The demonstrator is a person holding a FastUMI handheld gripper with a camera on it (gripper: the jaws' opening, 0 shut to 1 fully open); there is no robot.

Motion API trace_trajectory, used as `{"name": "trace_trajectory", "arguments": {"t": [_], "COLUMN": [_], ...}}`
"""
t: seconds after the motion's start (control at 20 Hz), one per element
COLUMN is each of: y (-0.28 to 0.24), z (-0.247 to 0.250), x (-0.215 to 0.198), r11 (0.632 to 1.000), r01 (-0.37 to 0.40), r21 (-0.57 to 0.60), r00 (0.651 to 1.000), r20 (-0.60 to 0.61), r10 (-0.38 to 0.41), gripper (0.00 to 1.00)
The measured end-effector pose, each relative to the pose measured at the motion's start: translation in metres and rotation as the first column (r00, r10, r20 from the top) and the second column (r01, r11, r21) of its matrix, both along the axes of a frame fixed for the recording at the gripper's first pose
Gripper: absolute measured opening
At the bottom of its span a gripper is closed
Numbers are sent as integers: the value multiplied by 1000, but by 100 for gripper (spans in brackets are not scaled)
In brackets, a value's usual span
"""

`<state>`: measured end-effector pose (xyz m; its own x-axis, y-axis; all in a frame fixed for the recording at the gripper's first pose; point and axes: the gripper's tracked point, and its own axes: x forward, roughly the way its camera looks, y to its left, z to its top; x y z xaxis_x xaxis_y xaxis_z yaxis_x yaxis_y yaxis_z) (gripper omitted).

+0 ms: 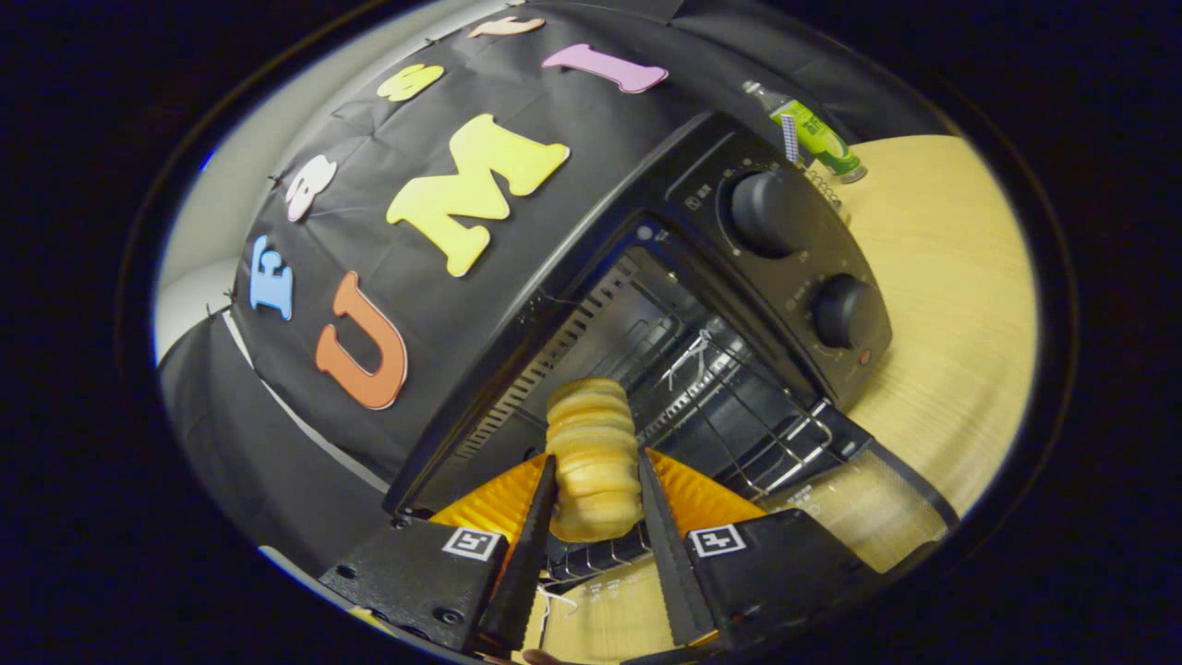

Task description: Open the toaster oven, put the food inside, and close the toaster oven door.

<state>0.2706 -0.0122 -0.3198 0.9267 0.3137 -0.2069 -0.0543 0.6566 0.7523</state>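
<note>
Claw [598, 499] clamps ridged golden bread roll [593, 457] (upright) before open toaster oven [702, 314].

gripper [596, 499] tilted, both fingers [531, 536] pressed inward (clamped on something).

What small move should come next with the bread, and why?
Probably carry the ridged bread roll forward onto the wire rack. The hand-held gripper is shut on the roll, with both fingers pressing its sides. The toaster oven has its door folded down, and the roll is at the mouth of the cavity, apparently not yet resting on the rack.
</note>
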Motion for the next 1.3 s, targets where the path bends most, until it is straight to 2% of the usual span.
{"name": "trace_trajectory", "arguments": {"t": [0.2, 0.3, 0.4, 0.5, 0.55, 0.65, 0.95, 1.15, 1.3], "y": [4, 16, 21, 21, 20, 23, 16, 9, -6], "z": [-4, -3, 2, 1, 3, 12, 33, 27, 21], "x": [23, 26, 23, 17, 12, 1, -43, -82, -111], "r11": [1000, 999, 999, 996, 995, 996, 984, 954, 887], "r01": [9, -16, -20, 3, 15, 3, -34, -83, -80], "r21": [-30, -34, -49, -87, -96, -89, -177, -287, -455], "r00": [1000, 1000, 999, 1000, 1000, 1000, 999, 994, 994], "r20": [10, 19, 30, 17, 12, 6, -12, -95, -108], "r10": [-9, 16, 21, -2, -14, -3, 32, 58, 34], "gripper": [63, 63, 71, 89, 92, 97, 99, 100, 100]}}
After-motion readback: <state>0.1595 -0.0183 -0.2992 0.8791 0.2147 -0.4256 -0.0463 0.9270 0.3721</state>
